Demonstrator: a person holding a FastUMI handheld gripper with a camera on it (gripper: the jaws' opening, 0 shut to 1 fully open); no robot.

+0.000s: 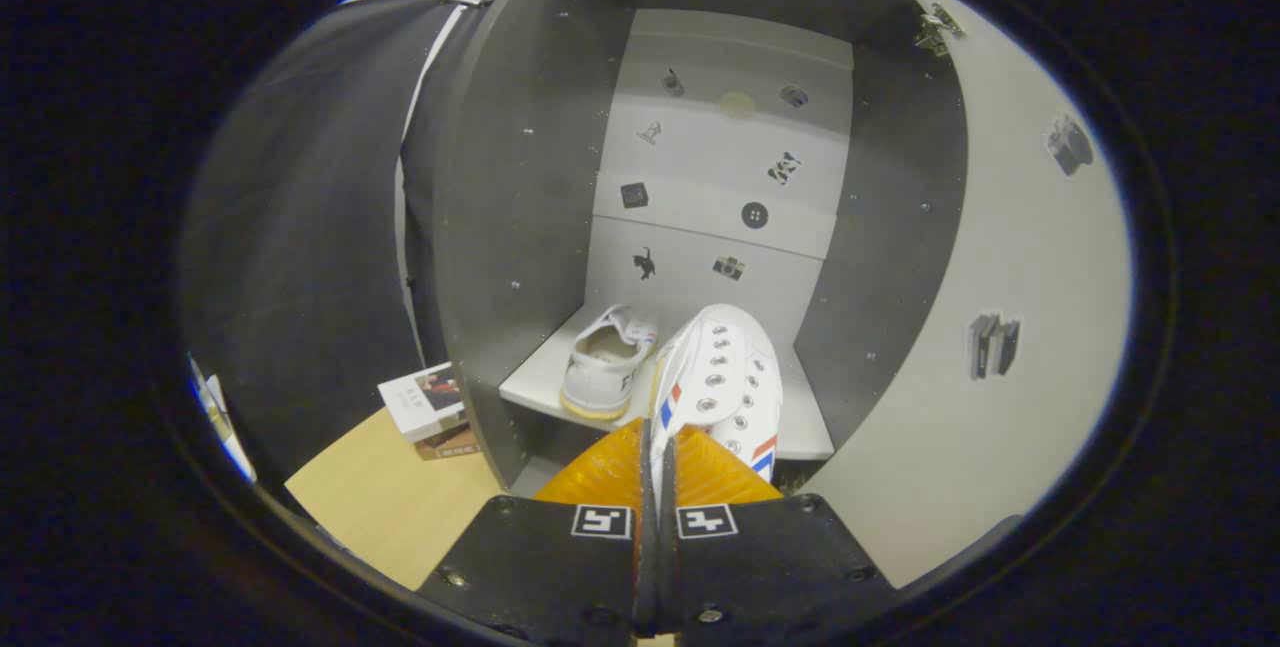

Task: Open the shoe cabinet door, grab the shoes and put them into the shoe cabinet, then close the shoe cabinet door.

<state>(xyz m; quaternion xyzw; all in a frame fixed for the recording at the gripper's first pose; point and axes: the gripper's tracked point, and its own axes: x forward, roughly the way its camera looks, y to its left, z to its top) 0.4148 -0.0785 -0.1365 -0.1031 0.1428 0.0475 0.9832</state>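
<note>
A: What is the gripper point(657, 447) doing?

B: It is pinching a white shoe point(722, 387) by its side wall. Both fingers point(600, 472) are pressing on that thin edge with almost no gap between them, so the grasp is a clenched one on the shoe.

A: Where is that shoe sitting?

B: It is reaching out just ahead of the fingertips, tilted onto its side with the eyelets facing up. Its toe is pointing into the shoe cabinet point(520, 207), over the shelf point(530, 389). Whether it is touching the shelf or hanging a little above it, I cannot tell.

A: And the other one?

B: The second shoe point(605, 362) is standing upright on the same shelf, ahead and to the left of the fingers, heel toward the gripper, close beside the held shoe.

A: Is the cabinet open?

B: Yes. The door point(1000, 347) is swinging wide on the right of the gripper, with a hinge point(938, 29) showing at its top. The back panel point(720, 177) beyond the shoes is carrying small stickers.

A: Anything else nearby?

B: To the left of the fingers, outside the cabinet, books point(430, 407) are lying stacked on a light wooden floor point(390, 497).
</note>
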